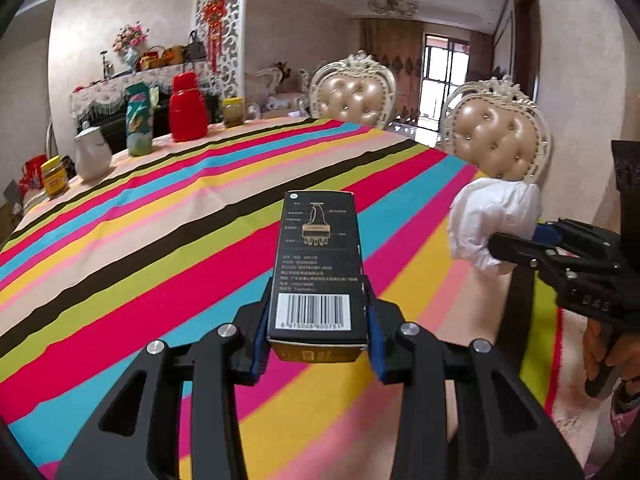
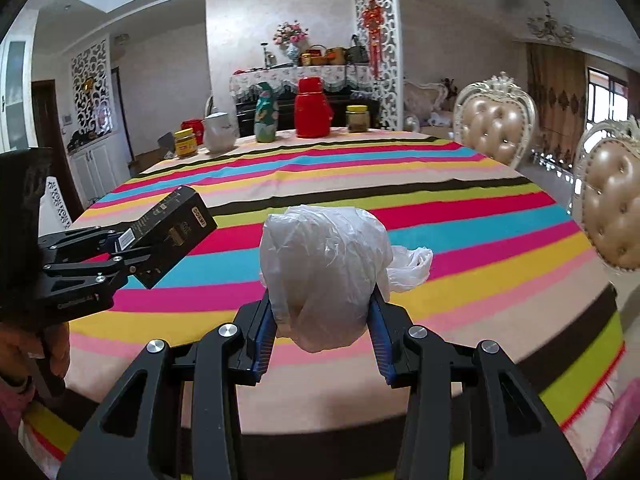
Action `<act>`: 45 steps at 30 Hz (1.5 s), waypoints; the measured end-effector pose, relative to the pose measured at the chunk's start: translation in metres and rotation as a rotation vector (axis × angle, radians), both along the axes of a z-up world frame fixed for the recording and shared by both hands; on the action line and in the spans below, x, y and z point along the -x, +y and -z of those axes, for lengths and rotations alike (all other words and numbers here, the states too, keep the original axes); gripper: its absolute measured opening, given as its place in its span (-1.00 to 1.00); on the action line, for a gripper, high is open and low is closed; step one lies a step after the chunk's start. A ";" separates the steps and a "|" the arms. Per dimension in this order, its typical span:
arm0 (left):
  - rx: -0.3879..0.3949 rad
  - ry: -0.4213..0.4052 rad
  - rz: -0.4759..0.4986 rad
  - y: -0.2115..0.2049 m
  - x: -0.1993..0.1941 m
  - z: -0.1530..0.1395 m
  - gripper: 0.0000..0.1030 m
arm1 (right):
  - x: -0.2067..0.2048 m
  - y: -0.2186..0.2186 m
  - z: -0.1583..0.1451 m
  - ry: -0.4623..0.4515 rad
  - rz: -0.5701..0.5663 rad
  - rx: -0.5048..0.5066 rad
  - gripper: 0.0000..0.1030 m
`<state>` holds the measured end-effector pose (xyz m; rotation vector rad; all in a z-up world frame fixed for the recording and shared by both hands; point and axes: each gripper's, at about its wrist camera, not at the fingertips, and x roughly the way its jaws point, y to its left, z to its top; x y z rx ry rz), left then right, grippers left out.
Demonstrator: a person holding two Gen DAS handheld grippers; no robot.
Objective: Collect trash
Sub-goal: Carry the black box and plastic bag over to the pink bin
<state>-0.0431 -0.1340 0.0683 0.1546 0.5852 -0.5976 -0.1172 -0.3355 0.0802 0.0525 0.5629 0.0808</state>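
Left tool (image 1: 318, 320) grips black box (image 1: 318, 264); right tool (image 2: 322, 312) grips plastic bag (image 2: 324, 272).

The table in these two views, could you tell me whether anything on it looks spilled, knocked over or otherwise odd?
Nothing stands out. The jars, red flask and white kettle stand upright at the far edge of the striped tablecloth, with no spill visible. The black box and crumpled plastic bag are held off the cloth in the jaws.

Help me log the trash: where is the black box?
The black box is clamped in the left gripper above the striped tablecloth, left of the white bag.
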 end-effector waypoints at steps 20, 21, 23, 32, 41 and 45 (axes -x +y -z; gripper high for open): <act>-0.076 -0.053 0.204 -0.123 0.068 0.006 -0.25 | 0.095 -0.075 -0.002 -0.050 0.161 0.021 -0.21; -0.073 -0.038 0.207 -0.125 0.066 0.008 -0.25 | 0.099 -0.081 0.000 -0.046 0.172 0.009 -0.21; -0.045 0.017 0.208 -0.126 0.057 0.015 -0.25 | 0.105 -0.088 0.002 -0.044 0.185 -0.007 -0.21; -0.068 0.111 0.203 -0.132 0.039 0.038 -0.26 | 0.103 -0.094 0.015 -0.027 0.182 -0.048 -0.21; -0.023 0.087 0.247 -0.147 0.047 0.023 -0.27 | 0.114 -0.103 0.007 -0.050 0.207 -0.035 -0.21; 0.004 0.047 0.301 -0.167 0.062 0.010 -0.27 | 0.129 -0.114 0.002 -0.063 0.249 -0.015 -0.21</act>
